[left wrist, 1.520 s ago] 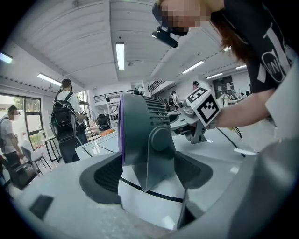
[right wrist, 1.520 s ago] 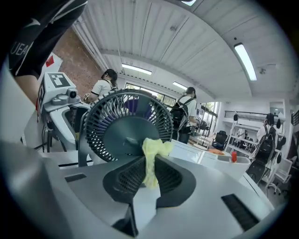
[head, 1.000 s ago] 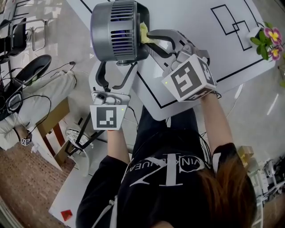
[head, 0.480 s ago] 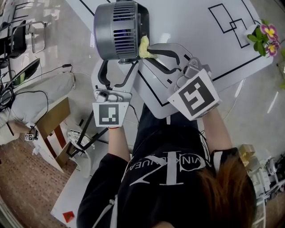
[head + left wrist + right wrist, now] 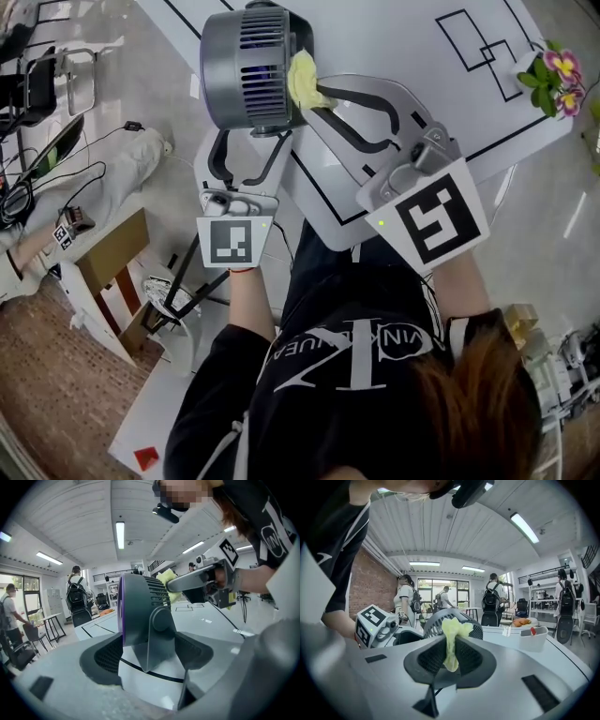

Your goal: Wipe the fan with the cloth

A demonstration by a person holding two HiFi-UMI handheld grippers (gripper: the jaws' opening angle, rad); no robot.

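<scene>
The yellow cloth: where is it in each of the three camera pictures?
Head view: top centre, yellow cloth against the fan's right edge, held by the right tool.
Left gripper view: upper centre, just right of the fan's grille.
Right gripper view: dead centre, pinched in the tool's jaws.
Shared landmark: the fan.

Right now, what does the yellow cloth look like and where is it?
The cloth is small, pale yellow, soft and crumpled. The right gripper pinches it between its jaws, so a bunched tuft sticks out. That tuft presses against the slatted side of the grey fan.
</scene>
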